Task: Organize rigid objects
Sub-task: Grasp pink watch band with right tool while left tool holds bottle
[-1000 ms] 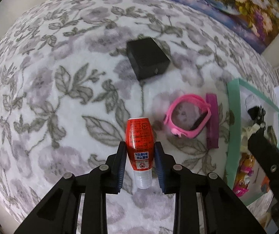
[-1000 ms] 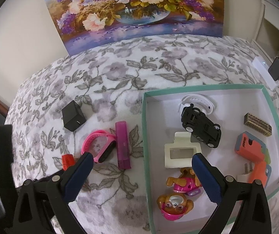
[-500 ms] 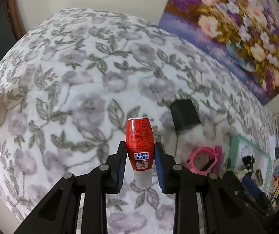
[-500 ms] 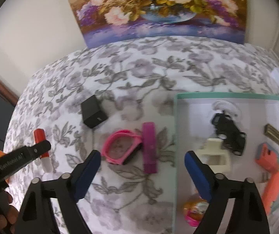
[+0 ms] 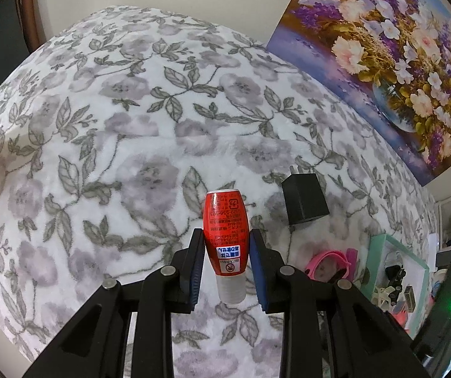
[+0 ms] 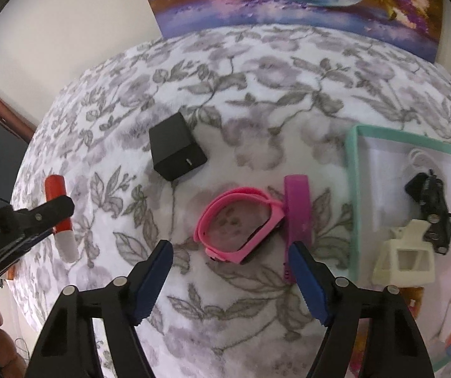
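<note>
Narrowing over the pink band (image 6: 238, 223) at frame centre, the unclamped right gripper (image 6: 230, 269) should be lowered squarely; the red bottle (image 5: 225, 234) is clamped by the left gripper (image 5: 225, 271).

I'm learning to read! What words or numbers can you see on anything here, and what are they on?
Red bottle, held in the left hand-held gripper: white and blue labels carry upside-down print, seemingly Japanese, too small to read; a round red no-entry style sign sits near its neck.
Left hand-held gripper's side, seen from the right wrist: white lettering, too blurred to read.
Black charger, pink band, purple bar: no text visible.
</note>
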Available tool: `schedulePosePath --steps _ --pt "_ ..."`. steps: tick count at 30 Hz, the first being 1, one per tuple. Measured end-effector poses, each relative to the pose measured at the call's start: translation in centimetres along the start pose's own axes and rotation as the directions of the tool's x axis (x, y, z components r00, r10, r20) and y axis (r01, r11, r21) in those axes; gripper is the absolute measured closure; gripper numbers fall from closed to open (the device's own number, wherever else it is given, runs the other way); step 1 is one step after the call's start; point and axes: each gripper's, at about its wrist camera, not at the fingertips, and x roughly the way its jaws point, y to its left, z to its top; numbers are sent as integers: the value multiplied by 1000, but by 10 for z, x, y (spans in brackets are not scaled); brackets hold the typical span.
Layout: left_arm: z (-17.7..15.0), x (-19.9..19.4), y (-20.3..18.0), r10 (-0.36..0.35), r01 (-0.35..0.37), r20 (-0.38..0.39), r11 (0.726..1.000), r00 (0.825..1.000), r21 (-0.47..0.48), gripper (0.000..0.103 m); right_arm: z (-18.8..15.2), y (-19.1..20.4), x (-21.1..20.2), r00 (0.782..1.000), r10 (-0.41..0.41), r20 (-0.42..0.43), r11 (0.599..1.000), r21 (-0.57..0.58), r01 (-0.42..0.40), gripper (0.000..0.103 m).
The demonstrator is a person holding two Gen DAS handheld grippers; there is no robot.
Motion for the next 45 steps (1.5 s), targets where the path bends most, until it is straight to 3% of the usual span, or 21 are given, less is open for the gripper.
schedulePosePath --steps 15,20,28,45 --pt "5 8 11 -25 24 -19 999 999 -34 74 20 16 32 995 -98 -26 995 -12 98 27" --pt "5 9 12 -23 22 -21 999 1000 -36 74 21 22 34 984 -178 -14 983 -52 177 41" --pt "3 2 3 -12 12 0 1000 1000 -4 74 9 18 20 990 -142 2 989 -32 142 46" --pt "-7 -38 -45 5 -18 99 991 995 134 74 -6 -9 -65 990 -53 127 998 53 47 47"
